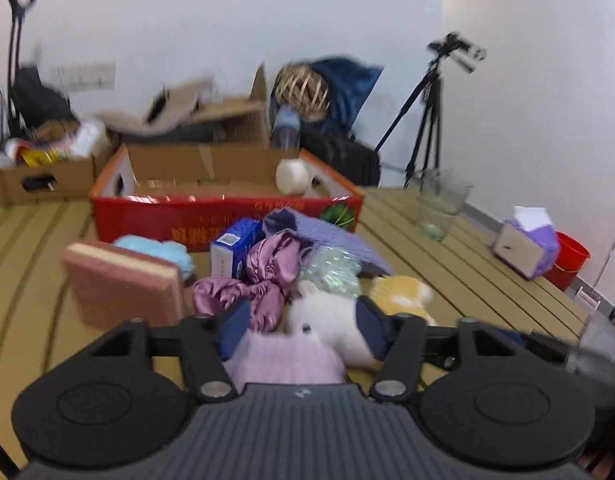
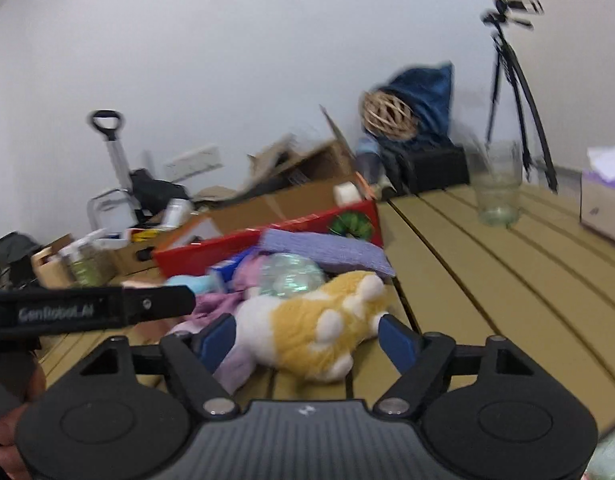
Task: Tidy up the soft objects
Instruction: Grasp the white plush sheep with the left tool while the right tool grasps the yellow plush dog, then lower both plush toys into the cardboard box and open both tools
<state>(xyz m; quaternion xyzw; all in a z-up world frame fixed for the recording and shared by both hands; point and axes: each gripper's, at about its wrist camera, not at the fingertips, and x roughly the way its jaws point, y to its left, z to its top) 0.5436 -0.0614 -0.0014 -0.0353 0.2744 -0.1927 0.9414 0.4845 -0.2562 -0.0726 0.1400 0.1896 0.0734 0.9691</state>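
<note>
I have both grippers low over the heap of soft things at the middle of the worktop, in front of the red box.

The right gripper straddles the plush. Its jaws stand apart, one blue pad at each end of the toy; I see no squeeze yet, so I call them open. The plush lies on its side across the lower middle of the right view, long axis running left to right and tilting up to the right, head with its white ears toward the right pad.

The left gripper has its jaws part closed around a pale purple cloth and the white end of the same plush. The pads look close to the fabric, but the blur keeps me from saying they press, so I cannot tell if it grips.

My worries from here: both grippers seem to be on one toy, so lifting apart could stretch it or tear it from one side. The right jaws take the plush along its length, the widest way, so it may fold or slip out. The satin bonnet and cloth could snag and drag along. The glass stands well apart at upper right, likely safe unless I swing wide.
</note>
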